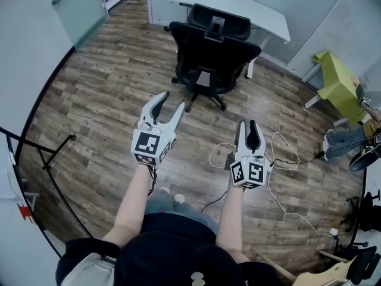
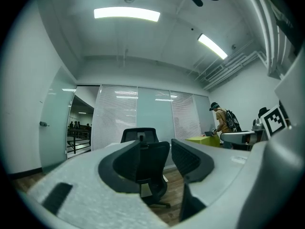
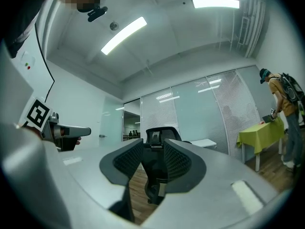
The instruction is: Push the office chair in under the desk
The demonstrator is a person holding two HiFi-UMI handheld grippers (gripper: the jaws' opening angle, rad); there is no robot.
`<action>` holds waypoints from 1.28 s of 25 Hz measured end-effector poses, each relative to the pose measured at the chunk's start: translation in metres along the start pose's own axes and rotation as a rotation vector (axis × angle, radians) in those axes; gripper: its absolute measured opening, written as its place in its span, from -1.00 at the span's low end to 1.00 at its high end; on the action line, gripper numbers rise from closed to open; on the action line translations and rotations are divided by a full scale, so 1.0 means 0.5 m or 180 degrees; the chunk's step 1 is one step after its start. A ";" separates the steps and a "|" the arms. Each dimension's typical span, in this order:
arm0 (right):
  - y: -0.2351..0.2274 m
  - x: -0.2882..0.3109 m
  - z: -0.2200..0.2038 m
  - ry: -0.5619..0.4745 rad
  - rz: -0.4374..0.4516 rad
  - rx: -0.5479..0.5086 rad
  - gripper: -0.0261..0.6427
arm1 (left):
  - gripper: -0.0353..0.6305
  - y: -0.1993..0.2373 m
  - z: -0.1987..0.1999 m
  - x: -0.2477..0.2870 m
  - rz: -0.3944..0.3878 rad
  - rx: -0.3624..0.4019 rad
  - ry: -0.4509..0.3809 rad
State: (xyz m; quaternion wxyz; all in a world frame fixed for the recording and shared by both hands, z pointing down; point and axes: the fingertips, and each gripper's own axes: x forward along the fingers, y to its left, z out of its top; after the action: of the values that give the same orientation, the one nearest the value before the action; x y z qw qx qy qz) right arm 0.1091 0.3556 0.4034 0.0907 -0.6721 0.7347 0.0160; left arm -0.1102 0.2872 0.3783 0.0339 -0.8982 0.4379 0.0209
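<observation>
A black office chair [image 1: 211,46] stands on the wood floor just in front of the white desk [image 1: 238,5], with its back towards me and its seat towards the desk. My left gripper [image 1: 172,100] is held a step short of the chair with its jaws spread open and nothing between them. My right gripper [image 1: 247,124] hangs lower and to the right, its jaws a little apart and empty. In the left gripper view the chair [image 2: 150,161] shows between the left gripper [image 2: 156,144] jaws, far off. In the right gripper view the right gripper [image 3: 153,149] frames the chair [image 3: 159,135] the same way.
A green-covered table [image 1: 339,82] stands at the right with a person [image 1: 351,137] beside it. White and black cables [image 1: 286,154] lie on the floor under my right gripper. A black stand [image 1: 47,159] is at the left, a glass door [image 1: 77,5] at the far left.
</observation>
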 end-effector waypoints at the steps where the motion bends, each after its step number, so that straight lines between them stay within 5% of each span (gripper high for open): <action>1: -0.001 0.004 0.001 -0.0009 0.0017 0.0016 -0.53 | -0.27 -0.001 -0.001 0.000 0.0003 0.0001 -0.0005; 15: -0.028 0.125 -0.036 0.0016 0.0081 0.0071 -0.33 | -0.12 0.077 -0.036 0.082 0.0120 -0.0067 -0.0031; 32: -0.110 0.528 -0.111 0.0098 -0.0085 0.0004 -0.31 | -0.11 0.330 -0.087 0.456 -0.0023 -0.0044 0.0022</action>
State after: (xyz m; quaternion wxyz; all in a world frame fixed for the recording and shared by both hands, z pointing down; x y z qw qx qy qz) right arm 0.1363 0.0824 0.4226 0.0800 -0.6820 0.7270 0.0039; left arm -0.0994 0.0036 0.3991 0.0262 -0.9000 0.4346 0.0207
